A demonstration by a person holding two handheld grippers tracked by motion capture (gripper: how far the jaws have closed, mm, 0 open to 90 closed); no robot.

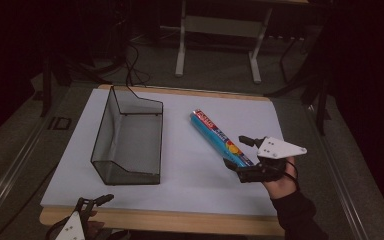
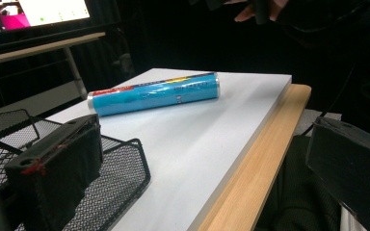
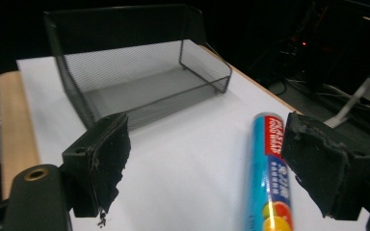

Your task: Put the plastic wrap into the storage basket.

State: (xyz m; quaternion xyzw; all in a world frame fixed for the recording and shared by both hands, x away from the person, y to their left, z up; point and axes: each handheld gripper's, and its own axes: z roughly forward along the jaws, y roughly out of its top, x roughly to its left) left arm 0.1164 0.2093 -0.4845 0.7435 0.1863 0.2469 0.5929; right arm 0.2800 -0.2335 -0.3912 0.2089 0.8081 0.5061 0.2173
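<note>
The right gripper (image 1: 240,152) is at the near end of the roll of food wrap (image 1: 221,138), held in a hand (image 1: 280,182) that comes in from the bottom right of the high view. Its jaws stand apart. In the right gripper view the blue roll (image 3: 270,178) lies on the white board between the two black jaws, close beside the right-hand one, and neither pad can be seen pressing on it. The roll rests flat on the board, not lifted.

The left gripper (image 1: 97,201) is at the near edge of the table, bottom left in the high view, with its jaws wide apart and nothing between them. Its own view looks across the white board (image 2: 192,144) and its wooden rim to the roll (image 2: 154,94), which lies well apart from it.

The roll lies slantwise on the right half of the board, its red-labelled end pointing away from the person. To its left, well apart, stands a black wire-mesh tray (image 1: 130,140) with a tall back wall and a low front. The tray is empty; its mesh floor (image 3: 144,91) shows bare in the right gripper view.
</note>
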